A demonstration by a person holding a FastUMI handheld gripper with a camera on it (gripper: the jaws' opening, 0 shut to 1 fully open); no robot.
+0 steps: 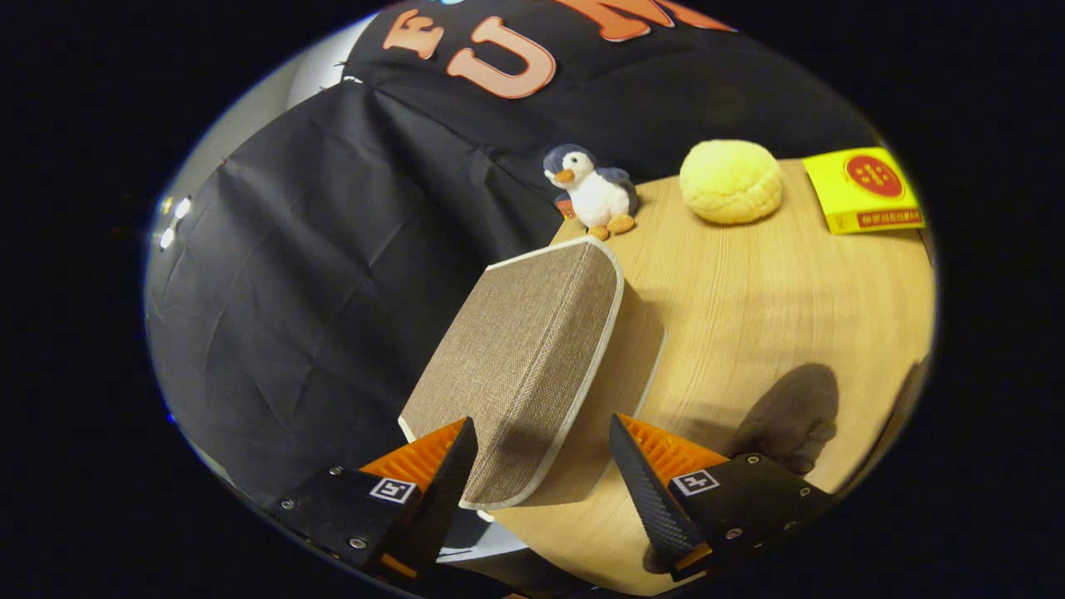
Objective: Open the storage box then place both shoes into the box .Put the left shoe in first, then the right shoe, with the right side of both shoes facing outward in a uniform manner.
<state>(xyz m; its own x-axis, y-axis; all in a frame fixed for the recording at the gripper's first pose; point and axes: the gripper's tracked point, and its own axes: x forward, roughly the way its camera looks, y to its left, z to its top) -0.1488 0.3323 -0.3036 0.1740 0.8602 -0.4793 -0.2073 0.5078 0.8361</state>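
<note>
The gripper is being held tilted, its fingers spread around the near corner of the closed storage box without touching it.

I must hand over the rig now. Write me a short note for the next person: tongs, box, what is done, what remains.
Tongs: open, a finger on each side of the near corner of the storage box, not pressing it.
Box: fabric, on the wooden table, lid looks closed.
Beyond it: penguin toy, yellow ball, yellow packet.
Done: nothing yet.
Left: open the box, left shoe in, then the right.
</note>
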